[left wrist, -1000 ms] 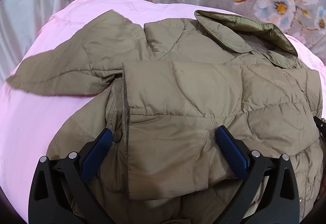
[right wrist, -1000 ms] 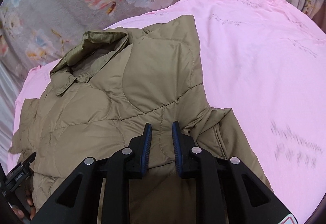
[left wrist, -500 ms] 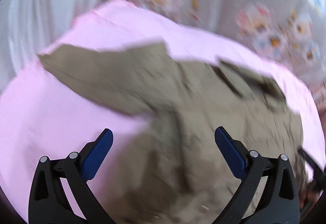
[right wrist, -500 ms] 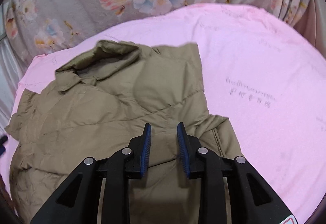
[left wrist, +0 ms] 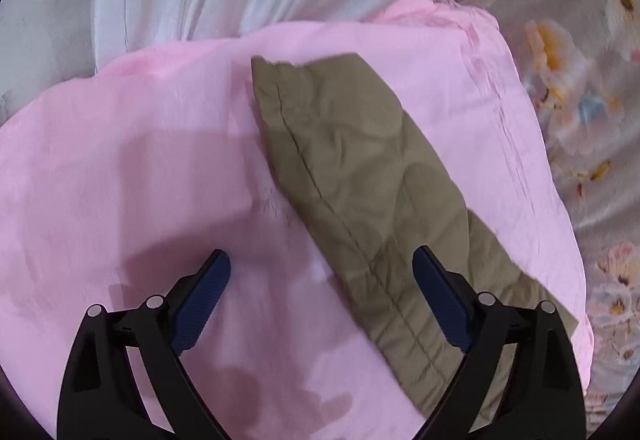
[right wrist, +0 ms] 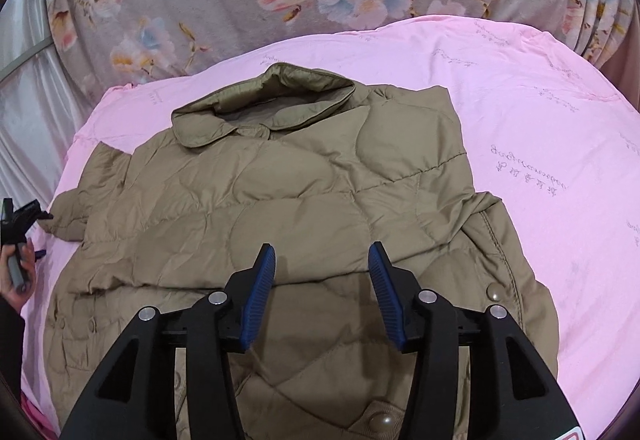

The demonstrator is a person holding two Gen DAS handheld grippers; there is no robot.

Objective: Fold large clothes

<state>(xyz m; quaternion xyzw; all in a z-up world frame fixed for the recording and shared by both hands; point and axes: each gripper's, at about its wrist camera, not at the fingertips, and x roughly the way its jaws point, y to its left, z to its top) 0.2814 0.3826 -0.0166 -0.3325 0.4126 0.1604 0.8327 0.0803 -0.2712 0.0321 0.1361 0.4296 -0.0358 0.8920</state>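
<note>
Olive quilted jacket (right wrist: 280, 224) fills frame centre on pink bedsheet (right wrist: 540, 144). Left tongs (left wrist: 320, 296) closing, empty, over sleeve (left wrist: 360, 180); right tongs (right wrist: 322, 280) opening, released. Risk: puffy folded panel springs open unheld.

The left gripper (left wrist: 322, 268) points steeply down, its blue pads wide apart, and the jaws are closing (nothing is pressed between them). The right gripper (right wrist: 322, 260) also tilts down, its jaws opening, the pads free of any grip. In the right wrist view, a hand (right wrist: 18, 272) holds the left gripper's handle.
</note>
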